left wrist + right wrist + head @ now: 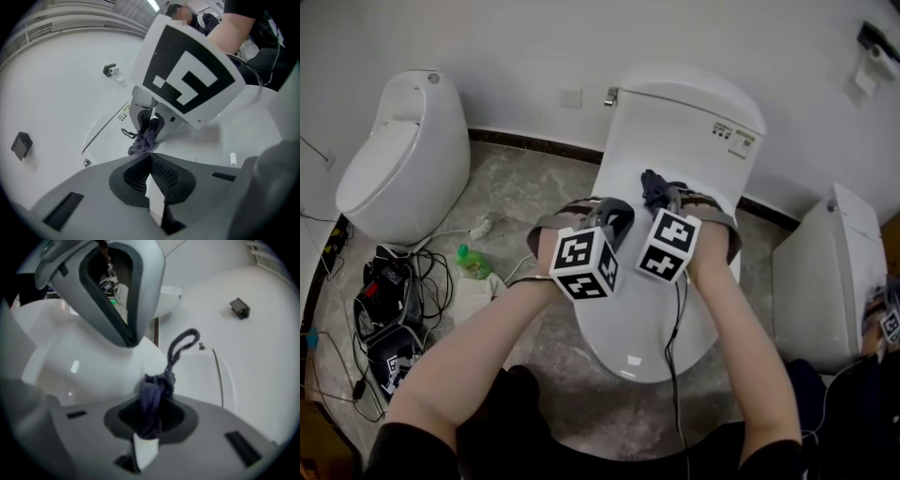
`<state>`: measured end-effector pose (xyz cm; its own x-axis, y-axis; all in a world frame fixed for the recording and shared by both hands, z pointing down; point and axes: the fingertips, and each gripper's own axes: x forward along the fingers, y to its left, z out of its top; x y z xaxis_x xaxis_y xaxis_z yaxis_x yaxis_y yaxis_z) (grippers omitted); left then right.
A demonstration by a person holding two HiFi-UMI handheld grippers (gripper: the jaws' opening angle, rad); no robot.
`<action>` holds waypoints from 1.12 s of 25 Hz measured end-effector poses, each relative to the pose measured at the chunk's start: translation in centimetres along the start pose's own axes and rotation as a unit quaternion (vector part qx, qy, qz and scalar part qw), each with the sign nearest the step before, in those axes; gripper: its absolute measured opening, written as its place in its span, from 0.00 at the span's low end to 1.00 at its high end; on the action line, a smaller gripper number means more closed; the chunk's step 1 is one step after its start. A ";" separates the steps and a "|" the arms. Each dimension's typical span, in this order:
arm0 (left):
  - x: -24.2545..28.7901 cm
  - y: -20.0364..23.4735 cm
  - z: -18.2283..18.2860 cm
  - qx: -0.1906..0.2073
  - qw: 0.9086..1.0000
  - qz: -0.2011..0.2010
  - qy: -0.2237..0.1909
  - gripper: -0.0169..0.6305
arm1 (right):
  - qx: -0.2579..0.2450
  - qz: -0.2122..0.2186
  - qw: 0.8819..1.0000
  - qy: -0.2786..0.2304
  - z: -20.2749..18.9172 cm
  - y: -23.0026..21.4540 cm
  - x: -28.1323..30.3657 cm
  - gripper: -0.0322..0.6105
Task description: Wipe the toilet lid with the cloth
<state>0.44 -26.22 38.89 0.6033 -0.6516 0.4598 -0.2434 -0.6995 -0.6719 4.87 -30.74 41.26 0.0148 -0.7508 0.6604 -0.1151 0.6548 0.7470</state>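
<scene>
The right gripper (149, 420) is clamping the cloth (153, 397), a dark blue-purple bundle, between its fingers. The jaws are pinching narrowly on the fabric, which is bunching up past the fingertips and sending a thin loop further forward. Beneath those fingertips the closed toilet lid (649, 323) is lying white and glossy. In the head view the cloth is sitting over the rear of the lid, just short of the tank (694, 122); whether the fabric is touching the lid I cannot tell.

The left gripper (150, 164) is hanging over the lid just beside the right one. Its two dark pads are meeting at the tips with nothing between them, and only a white sliver of lid is showing through lower down. Straight ahead of the left fingertips the right gripper's marker cube (187, 77) is filling much of the view, with the cloth hanging under it. The person's forearms (741, 319) are reaching in from behind both sets of fingers.

Well to the left of the left fingers a second toilet (394, 155) is standing against the wall. A green bottle (472, 260) and a tangle of cables (394, 300) are lying on the floor nearer the person. Well to the right of the right fingers a third white toilet (825, 272) is standing
</scene>
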 end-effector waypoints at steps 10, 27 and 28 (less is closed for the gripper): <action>0.4 -0.5 -0.6 -0.001 1.000 -0.008 0.004 0.04 | -0.005 0.005 1.000 -0.003 0.3 2.7 -2.5 0.18; 0.3 -0.5 -1.0 -0.001 1.000 -0.007 0.009 0.04 | -0.003 0.037 0.999 -0.025 1.2 8.2 -8.6 0.18; 0.3 -0.6 -1.1 -0.001 1.000 -0.008 0.011 0.04 | -0.003 0.039 0.999 -0.026 1.3 8.6 -9.0 0.18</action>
<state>-0.07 -26.31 40.05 0.5910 -0.6459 0.4832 -0.2351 -0.7109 -0.6628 2.51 -18.48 41.61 -0.0453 -0.7012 0.7115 -0.1081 0.7115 0.6943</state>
